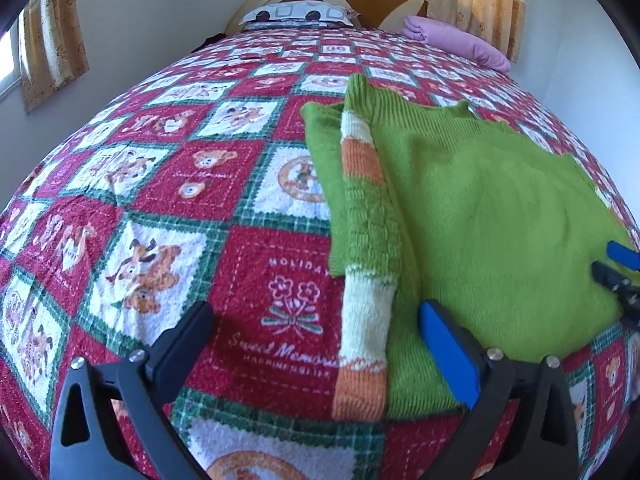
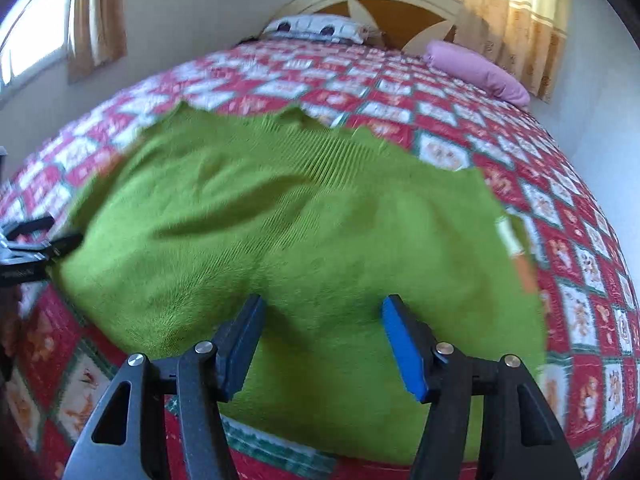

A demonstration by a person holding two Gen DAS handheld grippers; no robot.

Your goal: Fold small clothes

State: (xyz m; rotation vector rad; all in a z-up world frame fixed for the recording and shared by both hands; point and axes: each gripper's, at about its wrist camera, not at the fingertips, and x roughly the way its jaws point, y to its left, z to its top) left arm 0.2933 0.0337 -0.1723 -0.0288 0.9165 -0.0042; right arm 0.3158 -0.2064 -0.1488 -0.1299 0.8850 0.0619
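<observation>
Bright daylight comes through the curtains [image 2: 516, 20] and the window [image 2: 32, 36]. The right wrist picture is smeary, mostly on the green sweater [image 2: 304, 232]. The bed [image 1: 256, 240] bulges like a ball (fisheye lens). Corners go dark.

The right wrist view is smeared, so the sweater's [image 2: 304, 232] knit and the bedspread's [image 2: 560, 208] pictures are hard to read there. In the left wrist view the right gripper [image 1: 620, 276] is cut off by the edge, its fingers partly out of sight. The sweater hides the bedspread beneath it.
</observation>
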